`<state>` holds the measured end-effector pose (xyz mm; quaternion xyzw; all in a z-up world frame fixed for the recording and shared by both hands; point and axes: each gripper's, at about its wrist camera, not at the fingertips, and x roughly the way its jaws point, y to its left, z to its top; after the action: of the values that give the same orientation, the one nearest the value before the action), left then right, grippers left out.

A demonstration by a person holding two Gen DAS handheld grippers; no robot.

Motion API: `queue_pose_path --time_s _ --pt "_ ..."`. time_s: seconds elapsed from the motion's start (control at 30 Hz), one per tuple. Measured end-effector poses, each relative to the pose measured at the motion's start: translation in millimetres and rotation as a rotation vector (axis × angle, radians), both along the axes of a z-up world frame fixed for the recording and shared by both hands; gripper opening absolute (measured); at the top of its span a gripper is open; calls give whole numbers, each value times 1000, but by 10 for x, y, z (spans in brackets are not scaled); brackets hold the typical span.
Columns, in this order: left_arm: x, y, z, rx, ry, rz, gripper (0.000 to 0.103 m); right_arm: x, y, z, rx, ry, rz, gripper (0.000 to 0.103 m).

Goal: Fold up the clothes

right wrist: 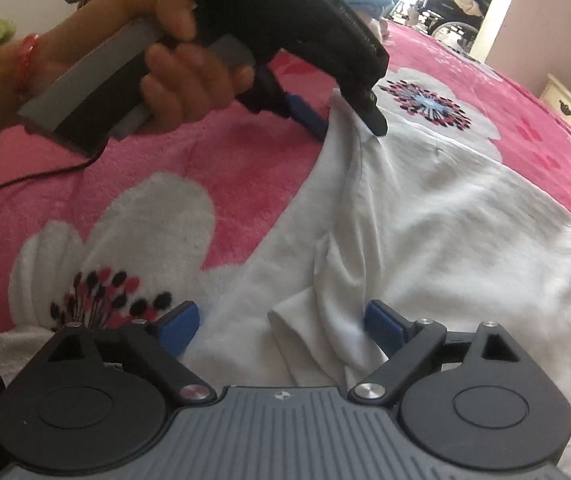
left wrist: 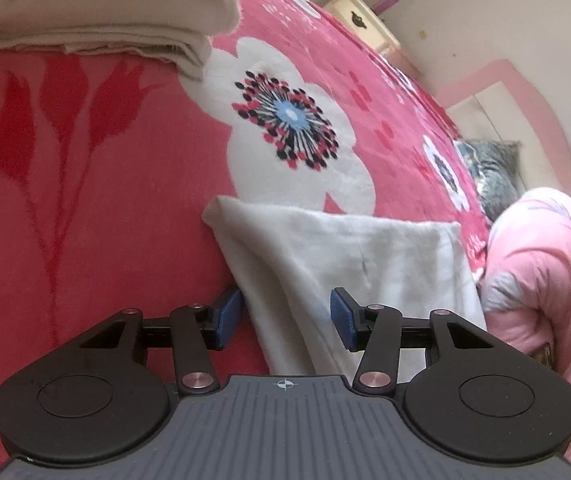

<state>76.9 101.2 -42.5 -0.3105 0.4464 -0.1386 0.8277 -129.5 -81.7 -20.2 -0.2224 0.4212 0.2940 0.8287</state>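
White cotton, a garment [right wrist: 425, 216] of some kind, lies crumpled on the pink floral blanket [right wrist: 205, 168]; its full shape is hard to make out, since its near and right edges run out of view. The right gripper [right wrist: 281, 326] stands wide open over a bunched fold, pads clear of it. The left gripper [left wrist: 287, 318], held in a hand [right wrist: 173, 80], is partly open at the far corner; I cannot tell whether it pinches the cloth.
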Motion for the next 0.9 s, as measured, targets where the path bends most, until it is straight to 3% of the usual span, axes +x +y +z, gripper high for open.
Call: queue_pose_path --time_s 0.13,0.23,0.33,0.43,0.5,0.57,0.9 --pt "46 -35 -1 46 -7 11 31 16 -43 1 1 1 -41 90" --pt "59 -36 2 68 -10 14 17 26 -78 33 6 -4 -88 74" --pt "69 -28 16 80 -12 16 10 55 -131 70 17 -5 -149 59" --pt "72 -40 43 89 -15 21 4 90 -170 82 17 -21 -187 40" --pt "71 -67 79 102 -19 27 2 110 -217 102 26 -29 -219 19" --pt "48 -98 144 111 -43 38 1 157 -288 146 56 -24 -257 9" --pt "61 -430 618 161 -175 21 1 337 -790 569 225 -56 -409 8"
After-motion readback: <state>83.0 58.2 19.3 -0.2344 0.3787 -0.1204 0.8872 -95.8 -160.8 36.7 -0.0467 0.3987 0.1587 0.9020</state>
